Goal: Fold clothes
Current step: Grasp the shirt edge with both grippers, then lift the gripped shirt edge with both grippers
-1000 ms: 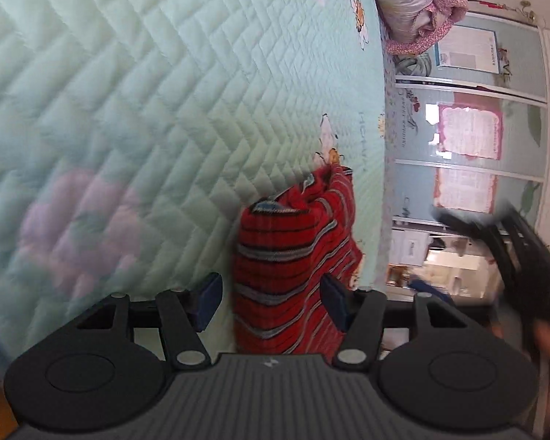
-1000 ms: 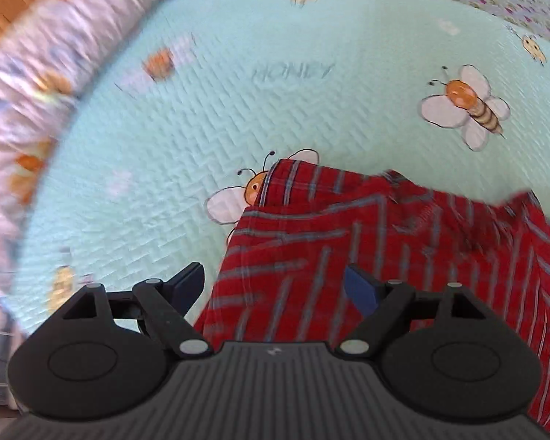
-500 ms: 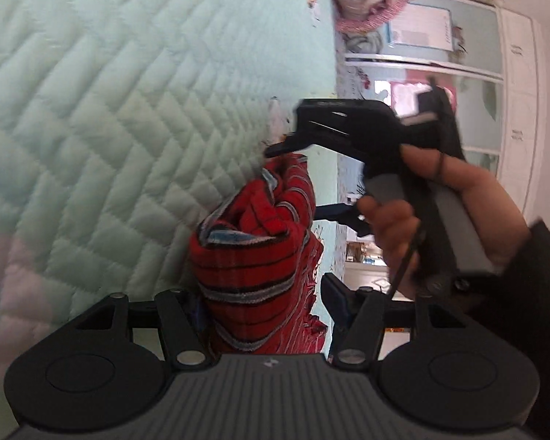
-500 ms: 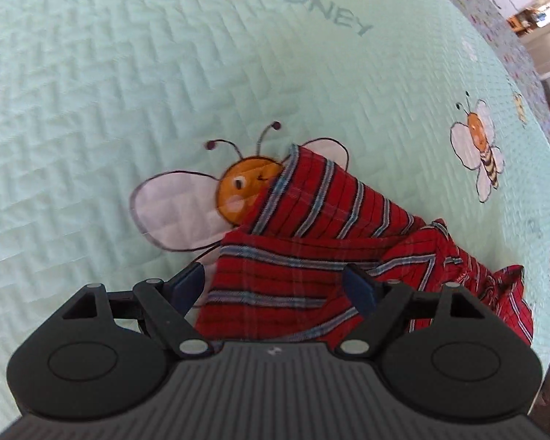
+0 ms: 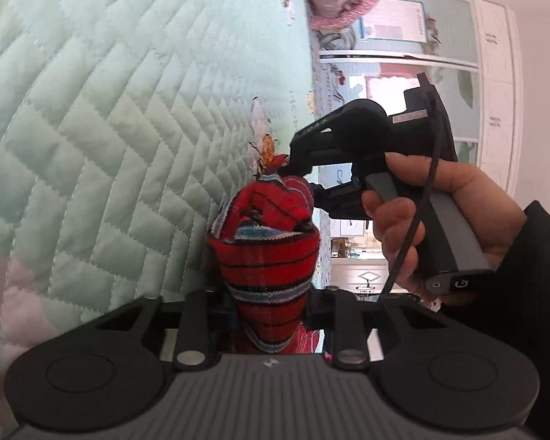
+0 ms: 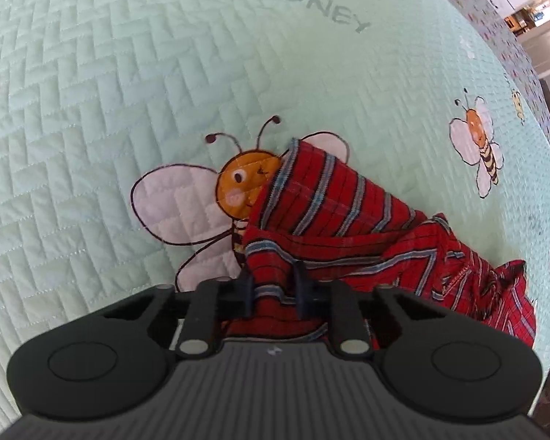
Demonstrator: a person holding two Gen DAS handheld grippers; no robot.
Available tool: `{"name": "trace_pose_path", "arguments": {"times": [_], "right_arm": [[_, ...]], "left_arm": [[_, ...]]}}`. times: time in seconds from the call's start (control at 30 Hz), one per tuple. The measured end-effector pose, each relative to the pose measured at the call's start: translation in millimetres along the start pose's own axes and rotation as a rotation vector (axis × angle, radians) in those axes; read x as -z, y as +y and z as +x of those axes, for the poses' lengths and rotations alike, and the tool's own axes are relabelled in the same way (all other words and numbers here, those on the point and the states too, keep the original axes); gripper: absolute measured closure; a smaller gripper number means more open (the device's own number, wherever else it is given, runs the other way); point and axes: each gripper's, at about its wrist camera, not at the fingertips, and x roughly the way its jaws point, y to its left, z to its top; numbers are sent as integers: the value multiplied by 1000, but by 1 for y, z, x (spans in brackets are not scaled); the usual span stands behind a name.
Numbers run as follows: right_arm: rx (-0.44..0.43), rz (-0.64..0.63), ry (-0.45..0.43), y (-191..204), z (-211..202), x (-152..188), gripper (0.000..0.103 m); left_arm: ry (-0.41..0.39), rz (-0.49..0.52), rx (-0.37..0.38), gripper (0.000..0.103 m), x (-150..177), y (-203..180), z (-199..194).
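Red striped garment, mint quilted bedspread

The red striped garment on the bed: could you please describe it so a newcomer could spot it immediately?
On the mint quilted bedspread, beside the big embroidered bee, lies a bunched garment. It alone is red with blue-grey stripes.

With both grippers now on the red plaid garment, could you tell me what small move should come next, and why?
Probably lift both ends together. The left gripper and right gripper have just been closing and each pinches a bunch of the red plaid garment, which lies crumpled on the quilted bedspread. Raising it should let the cloth hang out for folding.
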Motion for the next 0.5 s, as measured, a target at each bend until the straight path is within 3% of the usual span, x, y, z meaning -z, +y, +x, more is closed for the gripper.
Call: {"name": "trace_pose_path", "arguments": {"times": [0.3,0.5], "right_arm": [[-169,116,-114,-48,-36,8,89],[-332,210,-193,-104,-70,25,89]], "left_arm": [[-59,300,-24,83,18,-38,-1],[-100,577,-8,84,52,-96,-4]]}}
